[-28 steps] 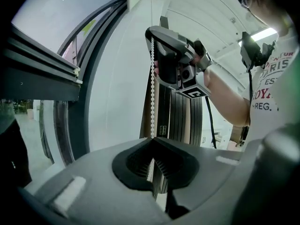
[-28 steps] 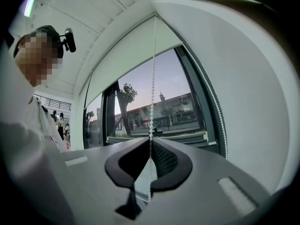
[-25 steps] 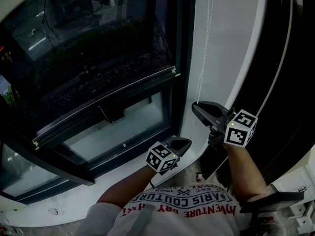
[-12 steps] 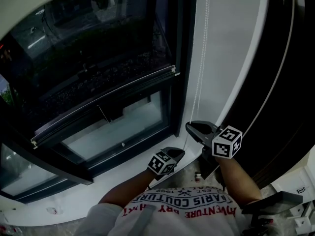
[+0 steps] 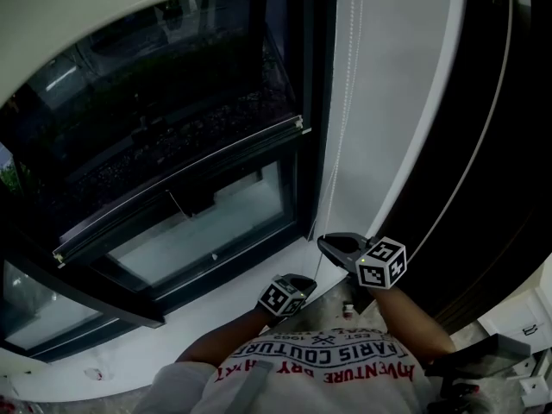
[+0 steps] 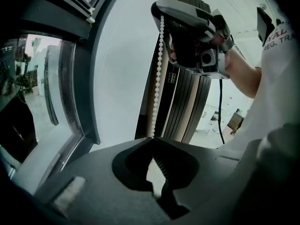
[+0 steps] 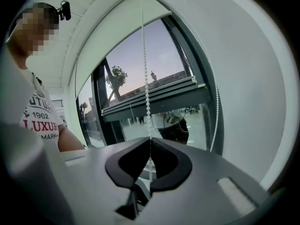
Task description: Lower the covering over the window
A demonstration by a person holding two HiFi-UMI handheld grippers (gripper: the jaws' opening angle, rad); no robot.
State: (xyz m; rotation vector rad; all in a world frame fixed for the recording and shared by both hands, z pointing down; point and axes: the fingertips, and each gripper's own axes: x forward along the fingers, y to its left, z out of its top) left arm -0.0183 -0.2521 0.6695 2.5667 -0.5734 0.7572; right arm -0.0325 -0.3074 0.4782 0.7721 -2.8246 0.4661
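Observation:
A white roller covering (image 5: 103, 24) hangs across the top of the dark-framed window (image 5: 198, 222); its bottom edge is high on the glass. A white bead chain (image 5: 345, 102) runs down the white wall beside the frame. My right gripper (image 5: 332, 247) is shut on that chain, low near the sill. My left gripper (image 5: 302, 281) is shut on the same strand just below it. In the left gripper view the bead chain (image 6: 158, 78) runs taut from the right gripper (image 6: 161, 14) down into my closed jaws. In the right gripper view the bead chain (image 7: 146, 78) rises to the covering (image 7: 117, 27).
A second strand of the chain loop (image 7: 216, 116) hangs by the window frame. The white sill (image 5: 216, 317) runs under the window. A dark panel (image 5: 483, 188) stands to the right. The person's printed shirt (image 5: 319, 360) fills the bottom of the head view.
Both grippers have come down along the wall toward the sill, still closed on the chain. The white covering's edge shows lower over the window's top.

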